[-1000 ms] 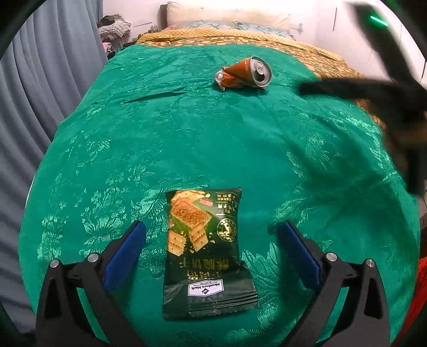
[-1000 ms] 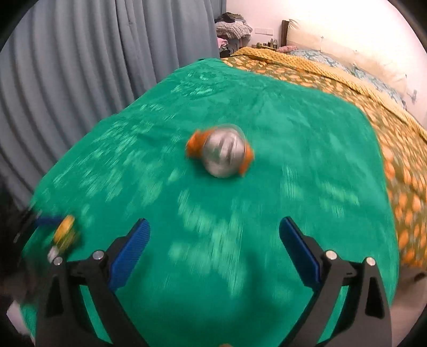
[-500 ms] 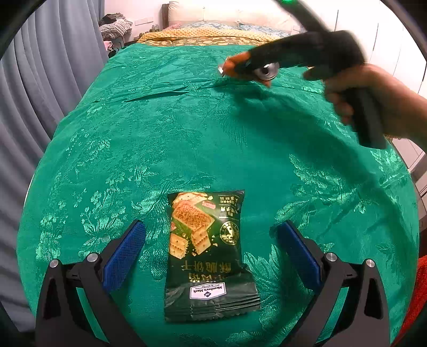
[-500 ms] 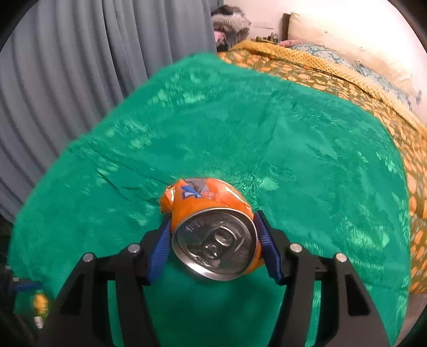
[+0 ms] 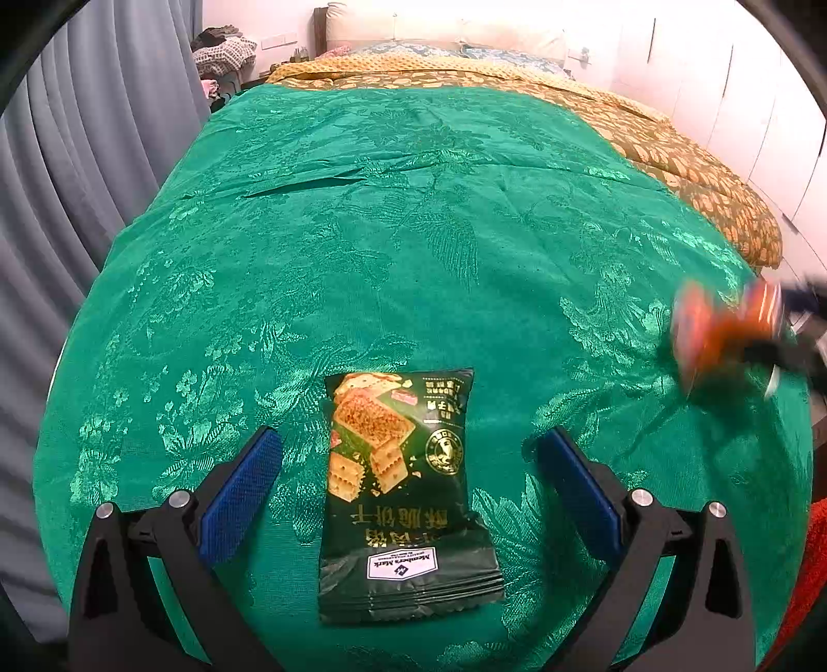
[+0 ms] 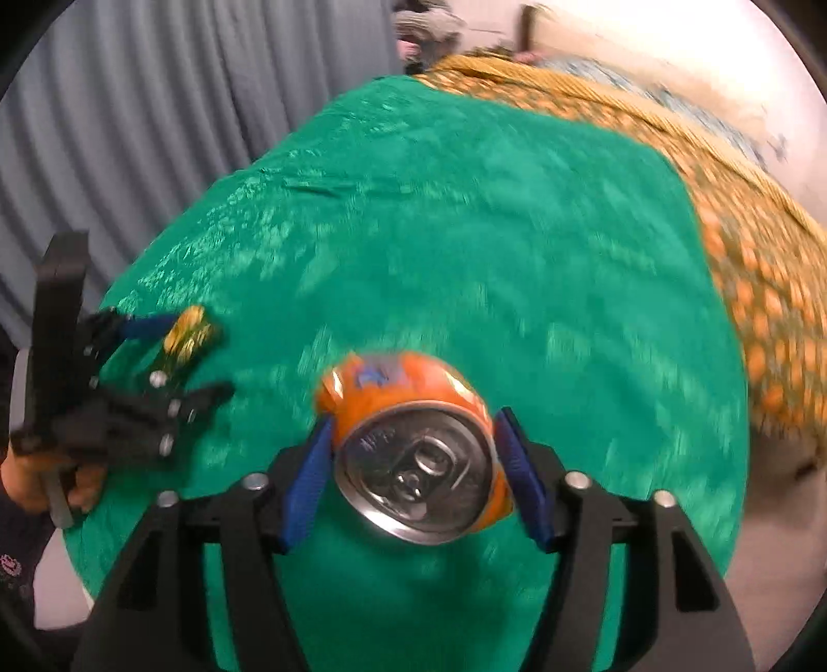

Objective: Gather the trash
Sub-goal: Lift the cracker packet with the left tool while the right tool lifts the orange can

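Note:
A dark green cracker packet (image 5: pixel 400 480) lies flat on the green bedspread (image 5: pixel 413 232), between the fingers of my open left gripper (image 5: pixel 408 491). My right gripper (image 6: pixel 416 460) is shut on a crushed orange soda can (image 6: pixel 413 455), silver top towards the camera, held above the bedspread. The can shows as an orange blur at the right edge of the left wrist view (image 5: pixel 723 331). The left gripper (image 6: pixel 160 362) and the packet (image 6: pixel 188 336) also show at the left of the right wrist view.
Grey curtains (image 5: pixel 77 155) hang along the left side of the bed. A yellow patterned quilt (image 5: pixel 672 150) and pillows (image 5: pixel 439 31) lie at the far end. White cupboards (image 5: pixel 775 119) stand to the right. Something red (image 5: pixel 811 558) sits at the lower right edge.
My right gripper reached the can at the far part of the bed, shut on it, and carried it back to the right near side. The left gripper stayed over the packet.

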A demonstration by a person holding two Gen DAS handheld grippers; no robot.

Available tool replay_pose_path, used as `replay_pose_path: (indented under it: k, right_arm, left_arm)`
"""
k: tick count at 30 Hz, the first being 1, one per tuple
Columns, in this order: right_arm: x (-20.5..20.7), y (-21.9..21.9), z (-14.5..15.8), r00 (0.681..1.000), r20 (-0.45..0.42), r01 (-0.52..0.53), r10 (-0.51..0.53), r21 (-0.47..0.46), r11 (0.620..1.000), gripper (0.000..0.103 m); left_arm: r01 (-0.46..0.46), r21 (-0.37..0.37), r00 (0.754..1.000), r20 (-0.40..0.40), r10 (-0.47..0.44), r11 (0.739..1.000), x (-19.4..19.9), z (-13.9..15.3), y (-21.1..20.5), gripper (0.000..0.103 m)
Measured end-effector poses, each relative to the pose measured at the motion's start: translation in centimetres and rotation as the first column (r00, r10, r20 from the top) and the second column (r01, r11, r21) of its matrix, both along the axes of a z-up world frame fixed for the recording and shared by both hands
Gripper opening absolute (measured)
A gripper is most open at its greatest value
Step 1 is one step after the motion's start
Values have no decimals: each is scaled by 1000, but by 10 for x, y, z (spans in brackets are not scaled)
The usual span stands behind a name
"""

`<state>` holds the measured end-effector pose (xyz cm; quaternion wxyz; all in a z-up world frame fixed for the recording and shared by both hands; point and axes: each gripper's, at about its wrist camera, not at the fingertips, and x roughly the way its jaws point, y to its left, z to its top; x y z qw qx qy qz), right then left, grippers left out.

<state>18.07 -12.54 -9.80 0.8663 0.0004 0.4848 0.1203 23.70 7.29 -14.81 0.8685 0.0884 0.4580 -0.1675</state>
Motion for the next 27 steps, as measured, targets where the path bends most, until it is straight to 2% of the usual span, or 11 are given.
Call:
replay_pose_path:
  k: [1, 4, 8, 10, 12, 15, 20, 22, 24, 26, 27]
  right_arm:
    - [-6, -1, -1, 1000, -4, 7, -7, 35, 999, 87]
    - [-27, -9, -3, 999, -43, 18, -10, 180, 984, 88]
    - [-49, -17, 4, 999, -46, -13, 26, 255, 967, 88]
    - [-57, -24, 9, 999, -2, -50, 52, 223, 974, 90]
    - [-60, -30, 11, 995, 35, -101, 97, 151, 983, 93]
    - [-44, -41, 6, 979, 75, -195, 189, 84, 977, 93]
    - [-1, -47, -19, 937, 34, -349, 348, 160, 923, 93]
    - [16, -42, -31, 926, 2, -371, 377, 188, 909, 93]
    - [26, -37, -37, 920, -6, -381, 392, 221, 898, 92]
    - [27, -29, -34, 915, -17, -391, 402, 200, 898, 70]
    - [24, -25, -29, 914, -11, -397, 406, 190, 898, 70]
  left_arm:
    - [0, 0, 1000, 0, 0, 1000, 0, 0, 0, 98]
    - [0, 0, 1000, 0, 0, 1000, 0, 0, 0, 98]
    - [0, 0, 1000, 1, 0, 1000, 0, 0, 0, 98]
    - [1, -1, 1000, 1, -1, 1000, 0, 0, 1, 98]
    - [1, -1, 1000, 1, -1, 1000, 0, 0, 0, 98]
    - [0, -2, 1000, 1, 0, 1000, 0, 0, 0, 98]
    - [5, -32, 1000, -1, -5, 999, 0, 1, 4, 98]
    - [6, -67, 1000, -5, -7, 998, 0, 2, 8, 98]
    - [5, -68, 1000, -1, -5, 998, -2, 3, 9, 95]
    - [-6, -38, 1000, 11, 6, 999, -4, 3, 7, 87]
    - [-12, -22, 1000, 20, 13, 1000, -6, 4, 6, 81]
